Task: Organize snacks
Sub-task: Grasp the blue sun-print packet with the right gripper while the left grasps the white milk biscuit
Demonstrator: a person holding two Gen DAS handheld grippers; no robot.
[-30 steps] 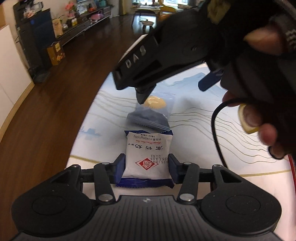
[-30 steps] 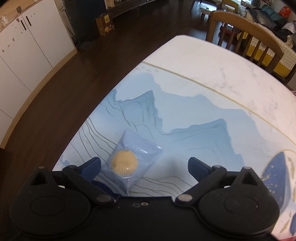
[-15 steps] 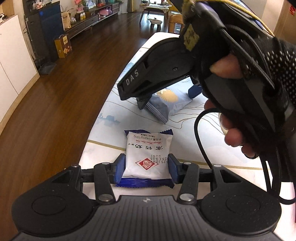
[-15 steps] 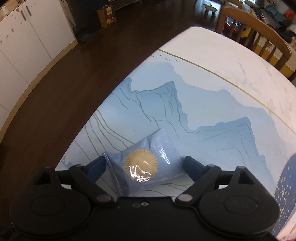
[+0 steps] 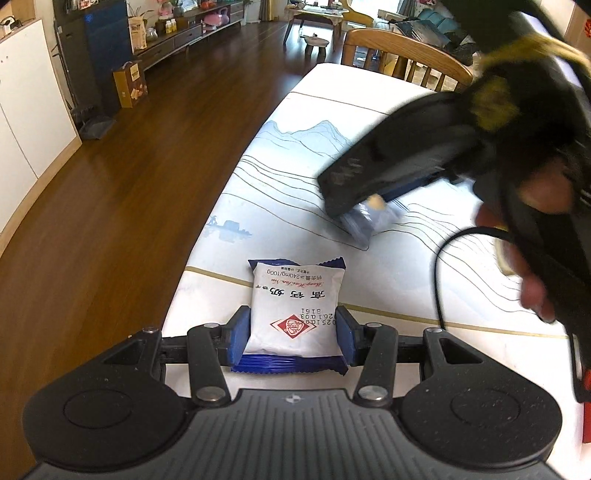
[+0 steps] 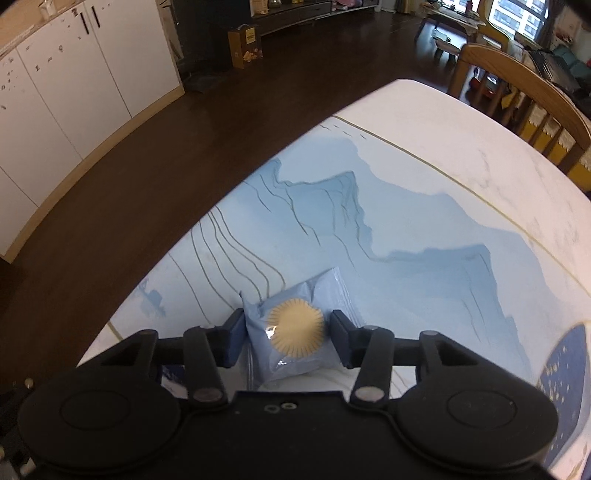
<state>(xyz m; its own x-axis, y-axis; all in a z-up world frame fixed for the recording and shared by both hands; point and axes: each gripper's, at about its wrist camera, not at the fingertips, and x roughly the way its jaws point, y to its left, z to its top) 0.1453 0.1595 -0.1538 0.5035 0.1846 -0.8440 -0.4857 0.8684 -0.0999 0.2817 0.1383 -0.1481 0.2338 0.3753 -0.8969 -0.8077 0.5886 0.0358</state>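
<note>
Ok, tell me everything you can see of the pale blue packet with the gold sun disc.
The pale blue snack packet is a small glossy plastic pillow pack, slightly puffed, with crimped end seals and a round gold sunburst printed on its middle. It sits between the right tongs, whose jaws have just been closing and now press on both its sides. Its far end points away over the table's blue mountain-print cover. In the left wrist view it is blurred and seems to be tilted, low end by the cover.

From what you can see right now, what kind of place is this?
Most likely a home's open dining and living room: a dining table with a wooden chair, white cabinets, and a low shelf unit along the wall.
</note>
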